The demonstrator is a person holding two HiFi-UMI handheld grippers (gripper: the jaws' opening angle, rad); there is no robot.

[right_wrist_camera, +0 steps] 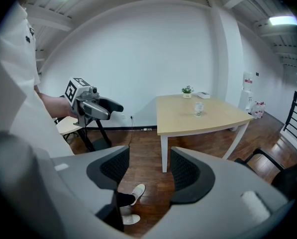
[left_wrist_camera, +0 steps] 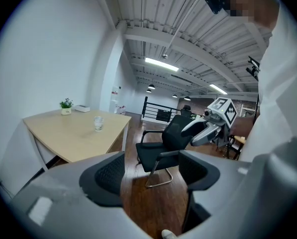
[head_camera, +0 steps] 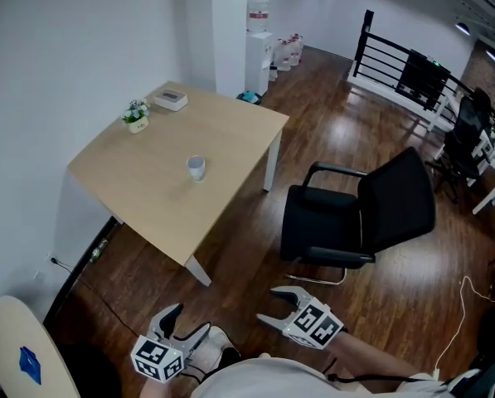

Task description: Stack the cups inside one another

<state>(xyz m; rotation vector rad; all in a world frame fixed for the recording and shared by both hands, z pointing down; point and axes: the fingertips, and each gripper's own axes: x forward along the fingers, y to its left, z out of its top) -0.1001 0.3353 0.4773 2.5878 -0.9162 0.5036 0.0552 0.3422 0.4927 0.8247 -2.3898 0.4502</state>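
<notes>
One small pale cup point(head_camera: 196, 167) stands near the middle of the light wooden table point(head_camera: 230, 131); whether it is a single cup or a nested stack I cannot tell. It also shows far off in the left gripper view as the cup point(left_wrist_camera: 98, 123) and in the right gripper view as the cup point(right_wrist_camera: 199, 108). My left gripper point(head_camera: 185, 322) and right gripper point(head_camera: 279, 307) are low in the head view, over the wood floor and well short of the table. The left gripper point(left_wrist_camera: 152, 171) is open and holds nothing. The right gripper point(right_wrist_camera: 148, 168) is open with only floor between its pads.
A black office chair point(head_camera: 355, 214) stands right of the table, between me and its near corner. A small potted plant point(head_camera: 135, 116) and a white box point(head_camera: 170, 99) sit at the table's far side. A round pale tabletop point(head_camera: 19, 355) lies at the lower left.
</notes>
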